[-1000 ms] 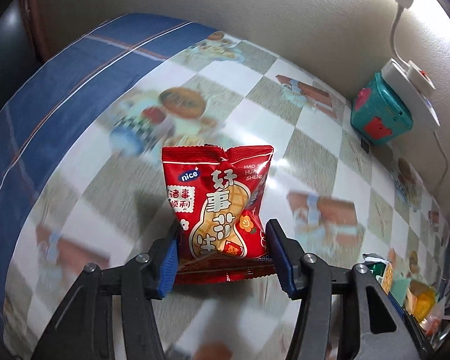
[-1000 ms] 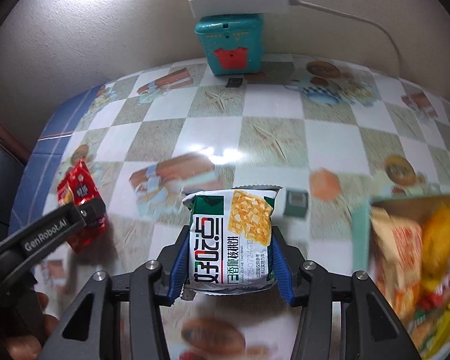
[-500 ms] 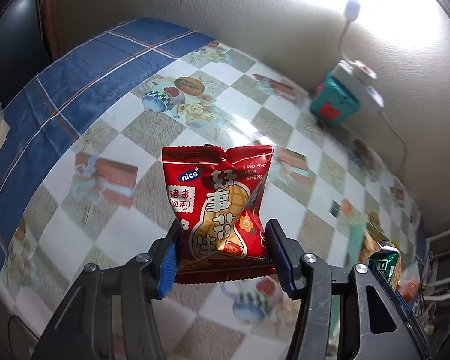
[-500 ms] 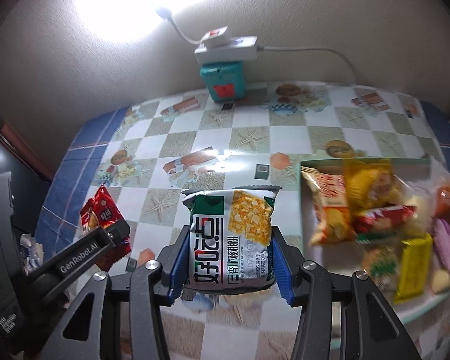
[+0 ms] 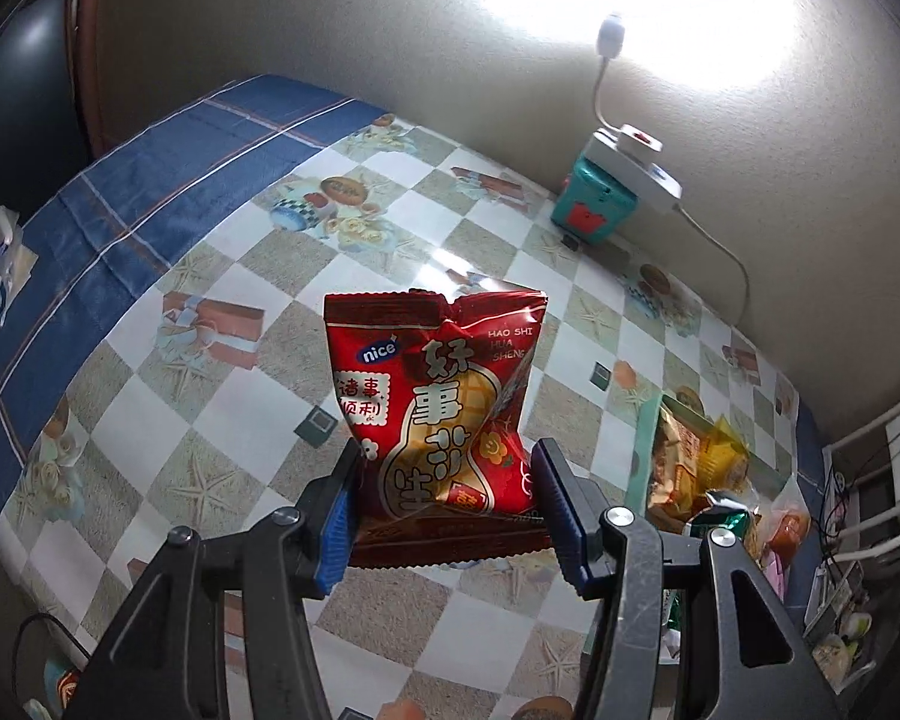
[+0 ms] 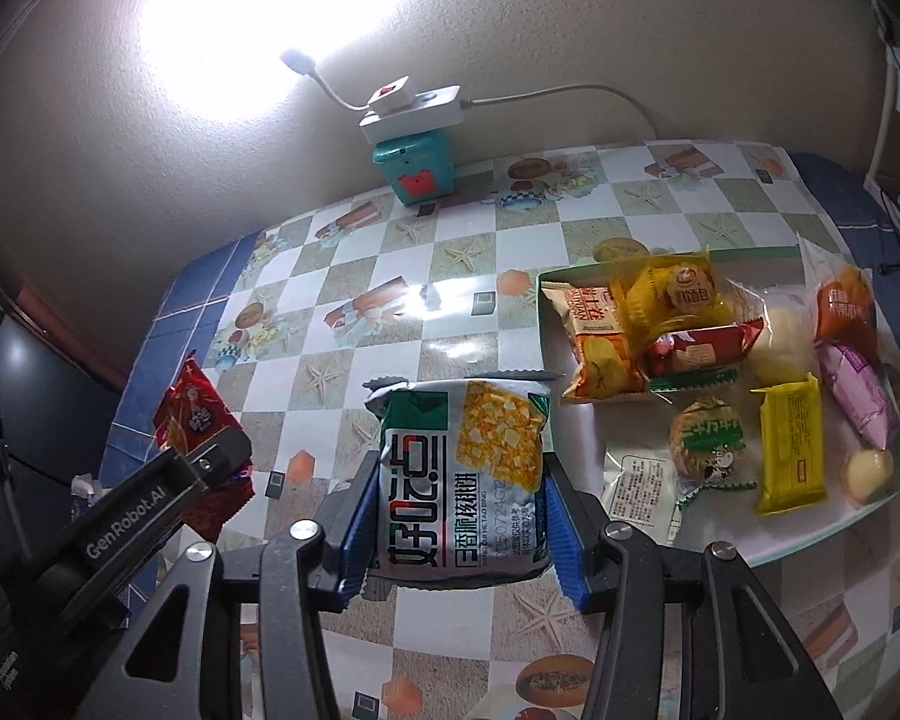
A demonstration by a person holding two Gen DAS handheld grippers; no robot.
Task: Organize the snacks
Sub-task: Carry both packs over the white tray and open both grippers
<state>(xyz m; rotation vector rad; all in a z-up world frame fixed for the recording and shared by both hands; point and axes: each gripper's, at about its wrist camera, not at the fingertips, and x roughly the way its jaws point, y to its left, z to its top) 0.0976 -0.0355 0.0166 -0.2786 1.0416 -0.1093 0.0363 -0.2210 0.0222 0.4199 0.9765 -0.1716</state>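
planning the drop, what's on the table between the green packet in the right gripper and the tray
Nothing: in the right wrist view only bare checked tablecloth shows between the green packet and the tray.

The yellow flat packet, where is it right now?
In the right wrist view the yellow packet lies in the tray on the right, beside a round green-wrapped cake and below a red packet.

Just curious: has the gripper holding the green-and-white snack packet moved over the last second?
Yes. The right gripper has pulled up and back: the teal box by the wall looks smaller and farther, and the snack tray is now in view.
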